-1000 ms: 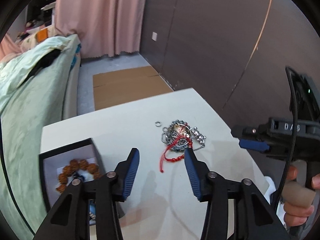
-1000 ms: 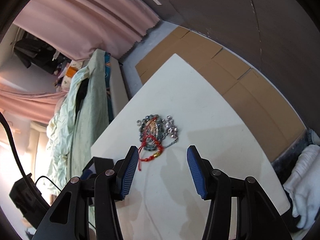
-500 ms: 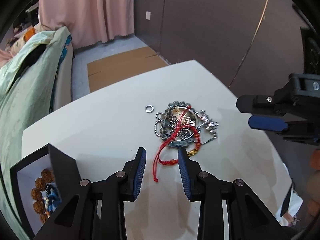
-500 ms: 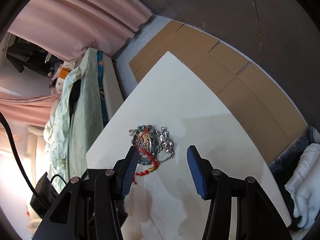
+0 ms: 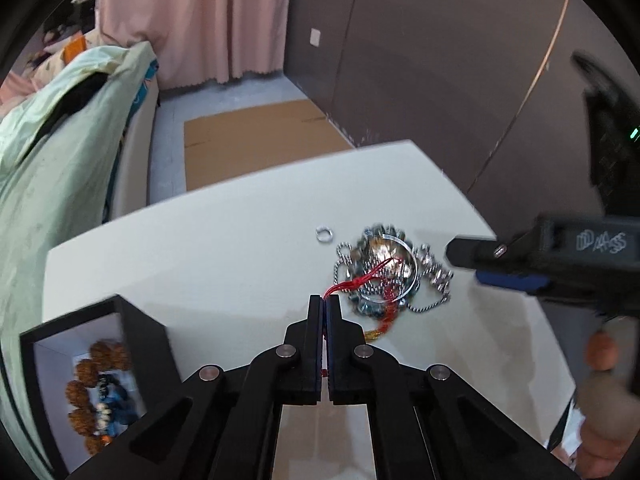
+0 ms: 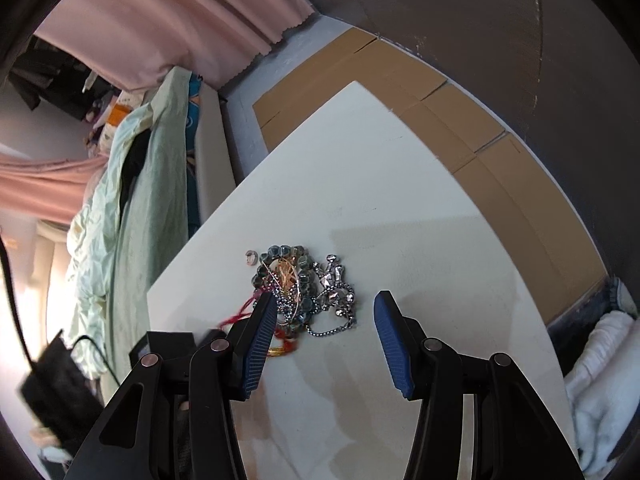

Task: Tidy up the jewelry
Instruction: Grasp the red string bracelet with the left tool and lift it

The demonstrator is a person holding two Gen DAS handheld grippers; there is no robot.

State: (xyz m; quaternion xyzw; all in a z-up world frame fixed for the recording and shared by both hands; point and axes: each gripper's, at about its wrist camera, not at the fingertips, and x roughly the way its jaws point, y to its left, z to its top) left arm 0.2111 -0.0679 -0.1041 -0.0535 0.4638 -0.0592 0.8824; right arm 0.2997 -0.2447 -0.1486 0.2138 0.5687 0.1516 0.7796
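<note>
A tangled pile of jewelry (image 5: 384, 276) lies on the white table (image 5: 224, 248): grey bead bracelet, silver chains, thin bangles and a red string bracelet (image 5: 360, 280). My left gripper (image 5: 325, 304) is shut on the end of the red string, which stretches taut from the pile. A small silver ring (image 5: 324, 233) lies apart, left of the pile. My right gripper (image 6: 324, 312) is open just above and in front of the pile (image 6: 304, 288), empty. It shows at the right of the left wrist view (image 5: 504, 272).
A black jewelry box (image 5: 132, 332) with brown bead bracelets (image 5: 92, 396) inside stands at the table's near left. A bed with a green cover (image 5: 60, 140) is left of the table. Cardboard sheets (image 6: 440, 108) lie on the floor beyond the table's far edge.
My left gripper has closed from open onto the red string's end and pulled it taut toward the box side. The right gripper has come closer over the pile, still open.
</note>
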